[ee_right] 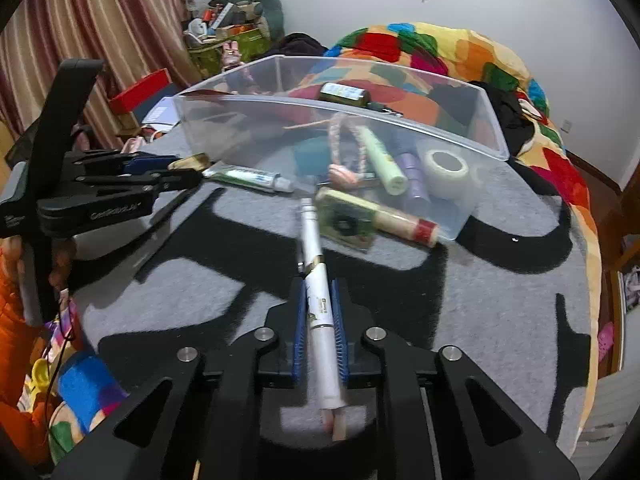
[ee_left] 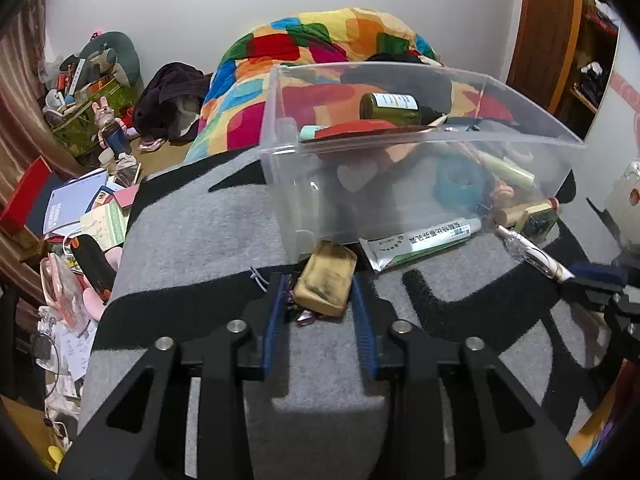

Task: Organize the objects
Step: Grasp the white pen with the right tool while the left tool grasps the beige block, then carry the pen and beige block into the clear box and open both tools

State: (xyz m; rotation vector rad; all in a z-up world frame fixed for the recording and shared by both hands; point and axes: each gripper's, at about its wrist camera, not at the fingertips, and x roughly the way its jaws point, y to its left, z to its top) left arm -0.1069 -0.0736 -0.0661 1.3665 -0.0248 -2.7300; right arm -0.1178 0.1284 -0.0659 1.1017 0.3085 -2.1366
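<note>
my left gripper (ee_left: 320,294): jaws pinching a gold pouch (ee_left: 326,282) on the grey and black mat (ee_left: 192,232), just in front of the clear bin (ee_left: 280,184). my right gripper (ee_right: 318,308): jaws pressed on a white pen (ee_right: 318,292) that points toward the bin. toothpaste tube (ee_left: 420,242): flat on the mat against the bin's front wall. wooden brush (ee_right: 380,224): beside the bin's corner. inside the bin: tape roll (ee_right: 446,168), green tube (ee_right: 382,162), dark bottle (ee_left: 394,108). behind the bin: bright quilt (ee_left: 340,36).

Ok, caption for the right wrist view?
Right gripper closed on a white pen before the clear bin.
</note>
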